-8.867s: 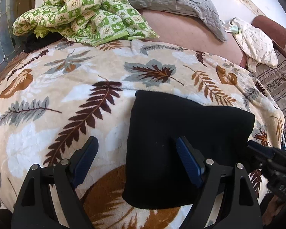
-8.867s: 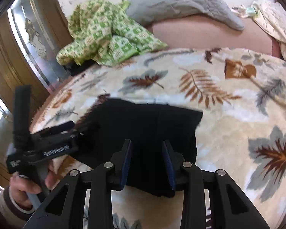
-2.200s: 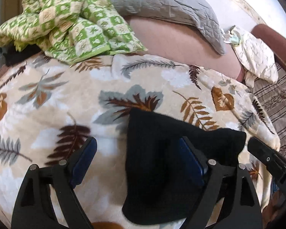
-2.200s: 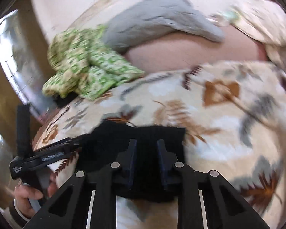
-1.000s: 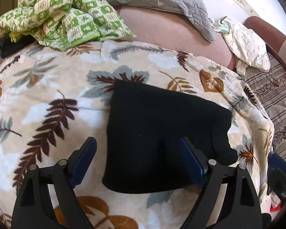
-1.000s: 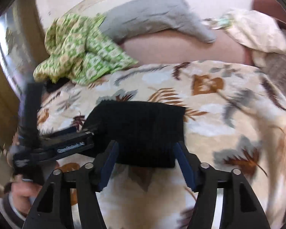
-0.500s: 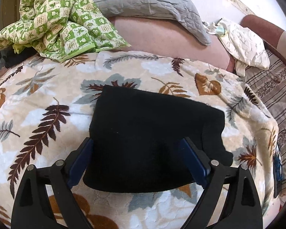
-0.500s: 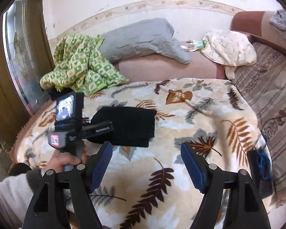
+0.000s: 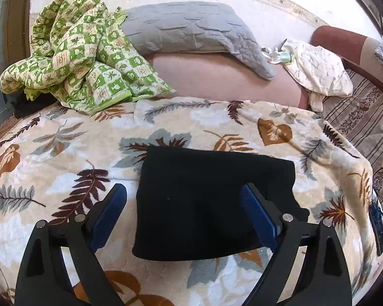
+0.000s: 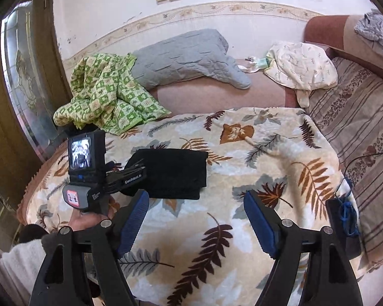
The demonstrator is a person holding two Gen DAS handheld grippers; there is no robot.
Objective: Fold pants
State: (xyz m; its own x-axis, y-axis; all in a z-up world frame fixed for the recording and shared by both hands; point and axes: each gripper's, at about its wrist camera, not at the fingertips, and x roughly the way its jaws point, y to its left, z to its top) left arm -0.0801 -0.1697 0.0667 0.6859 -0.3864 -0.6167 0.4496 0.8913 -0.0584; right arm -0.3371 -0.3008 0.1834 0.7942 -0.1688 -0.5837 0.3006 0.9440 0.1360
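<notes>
Leaf-print blanket, folded black pants beyond spread left hand-held gripper

My left black two-finger gripper with blue pads sits at the bottom of its frame, jaws spread wide. My right black, blue-padded gripper hovers low in frame, jaws apart, empty. My left hand, white-sleeved, grips its handle at lower left.

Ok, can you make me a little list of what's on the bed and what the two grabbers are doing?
pants: black, folded flat on the leaf blanket
left gripper: open, over the pants, not pinching them
right gripper: open, nothing between its jaws
behind: green quilt, grey pillow
fold: looks done
</notes>
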